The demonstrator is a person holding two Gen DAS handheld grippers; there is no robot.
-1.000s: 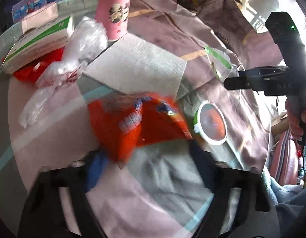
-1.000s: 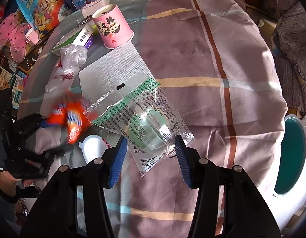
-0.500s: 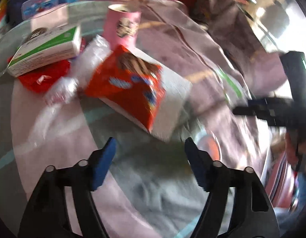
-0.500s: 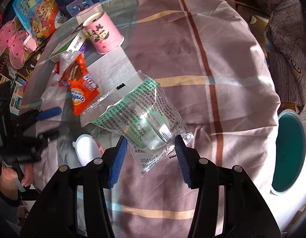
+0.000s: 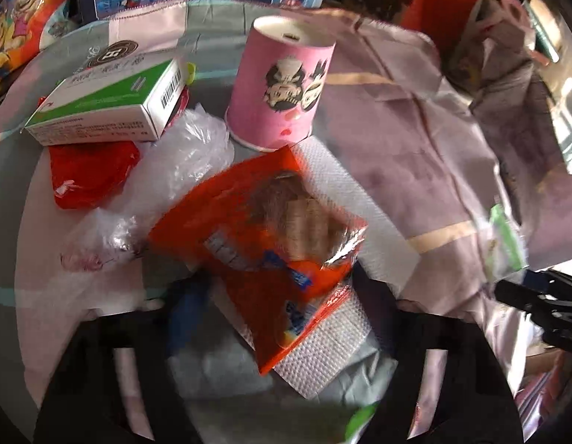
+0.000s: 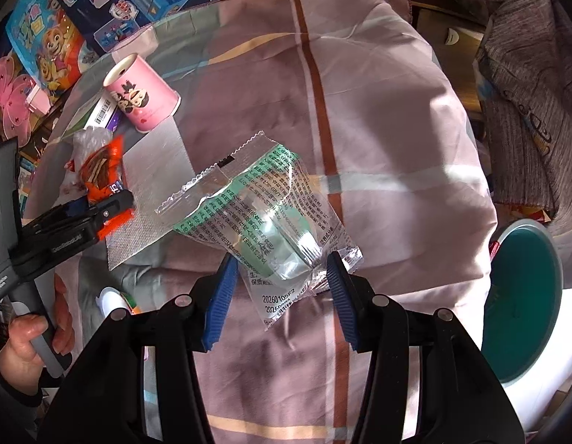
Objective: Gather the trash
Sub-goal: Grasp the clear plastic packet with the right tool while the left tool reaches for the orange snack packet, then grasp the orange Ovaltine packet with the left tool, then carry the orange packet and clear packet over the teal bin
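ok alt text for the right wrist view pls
The right gripper holds a clear and green printed wrapper above a striped cloth. At left, the left gripper grips an orange snack packet near a pink paper cup; a teal bin sits right.

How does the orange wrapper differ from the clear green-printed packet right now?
The orange wrapper is opaque; the clear packet is see-through with green print. The wrapper lies on the white napkin between the left hand-held gripper fingers; the packet is clamped in the right hand-held gripper, off the cloth. Both are crinkly snack packaging.
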